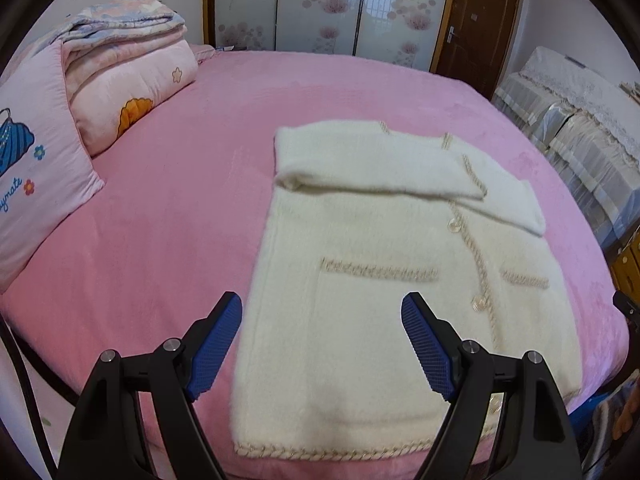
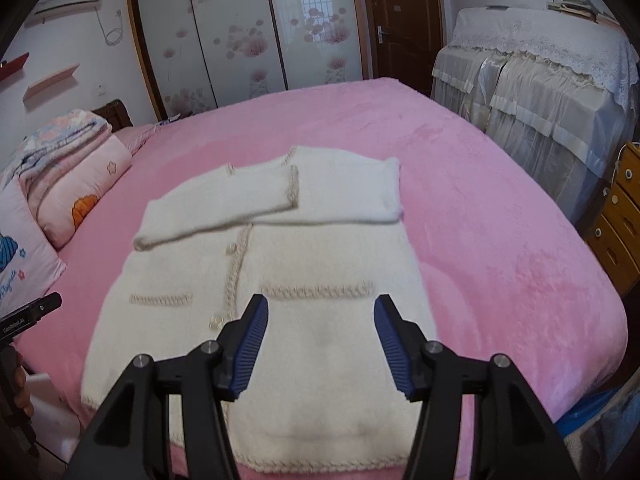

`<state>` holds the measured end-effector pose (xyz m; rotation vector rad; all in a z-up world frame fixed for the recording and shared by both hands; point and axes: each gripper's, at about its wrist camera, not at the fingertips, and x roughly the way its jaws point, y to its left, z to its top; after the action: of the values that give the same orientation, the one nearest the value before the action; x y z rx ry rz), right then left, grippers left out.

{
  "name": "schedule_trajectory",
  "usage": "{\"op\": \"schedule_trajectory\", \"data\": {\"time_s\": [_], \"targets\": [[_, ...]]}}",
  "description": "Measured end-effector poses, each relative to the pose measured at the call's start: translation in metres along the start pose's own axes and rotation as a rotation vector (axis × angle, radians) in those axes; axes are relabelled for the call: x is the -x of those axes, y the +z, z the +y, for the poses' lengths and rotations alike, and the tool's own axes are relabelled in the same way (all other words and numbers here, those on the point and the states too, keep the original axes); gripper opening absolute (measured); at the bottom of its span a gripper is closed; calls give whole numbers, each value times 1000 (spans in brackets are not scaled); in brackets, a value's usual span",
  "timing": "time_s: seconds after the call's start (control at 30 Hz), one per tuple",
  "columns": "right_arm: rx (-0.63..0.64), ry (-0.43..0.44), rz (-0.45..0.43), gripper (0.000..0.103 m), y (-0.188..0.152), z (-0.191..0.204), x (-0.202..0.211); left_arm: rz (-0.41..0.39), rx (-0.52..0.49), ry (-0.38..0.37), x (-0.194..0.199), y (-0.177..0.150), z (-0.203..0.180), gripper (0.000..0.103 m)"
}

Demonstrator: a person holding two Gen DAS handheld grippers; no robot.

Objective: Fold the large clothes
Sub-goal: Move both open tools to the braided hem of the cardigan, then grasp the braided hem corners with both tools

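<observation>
A cream knitted cardigan (image 1: 360,272) with beige braided trim lies flat on the pink bed (image 1: 192,184), both sleeves folded across its chest. In the right wrist view the same cardigan (image 2: 304,240) fills the middle of the bed (image 2: 500,248). My left gripper (image 1: 322,312) hovers open above the cardigan's lower left part, nothing between its blue pads. My right gripper (image 2: 318,312) hangs open over the lower right pocket area, its jaws apart and holding nothing. The left gripper's black body (image 2: 32,316) shows at the left edge of the right wrist view, with a hand below it.
Folded quilts (image 1: 124,76) and a pink pillow (image 1: 36,176) lie at the bed's left. A lace-covered cabinet (image 2: 540,92) and wooden drawers (image 2: 616,220) stand to the right. Sliding wardrobe doors (image 2: 240,36) and a brown door (image 2: 400,16) are behind the bed.
</observation>
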<state>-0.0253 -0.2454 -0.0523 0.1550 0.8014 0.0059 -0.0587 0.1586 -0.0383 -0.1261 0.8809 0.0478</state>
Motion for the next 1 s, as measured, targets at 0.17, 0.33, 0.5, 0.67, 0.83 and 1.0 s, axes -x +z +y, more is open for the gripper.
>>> {"op": "schedule_trajectory", "data": {"time_s": [0.17, 0.33, 0.5, 0.67, 0.83, 1.0], "targets": [[13, -12, 58, 55, -31, -12, -9, 81, -9, 36, -19, -35, 11, 81], [19, -19, 140, 55, -56, -30, -22, 196, -20, 45, -47, -63, 28, 81], [-5, 2, 213, 55, -80, -53, -33, 283, 16, 5, -70, -80, 52, 81], [-78, 24, 294, 55, -98, -75, -56, 326, 103, -58, -83, -95, 75, 81], [-155, 72, 306, 55, -104, -99, -65, 313, 74, -81, -87, -102, 77, 81], [-183, 116, 275, 55, -102, -116, -57, 304, 73, -101, -90, -106, 82, 84]]}}
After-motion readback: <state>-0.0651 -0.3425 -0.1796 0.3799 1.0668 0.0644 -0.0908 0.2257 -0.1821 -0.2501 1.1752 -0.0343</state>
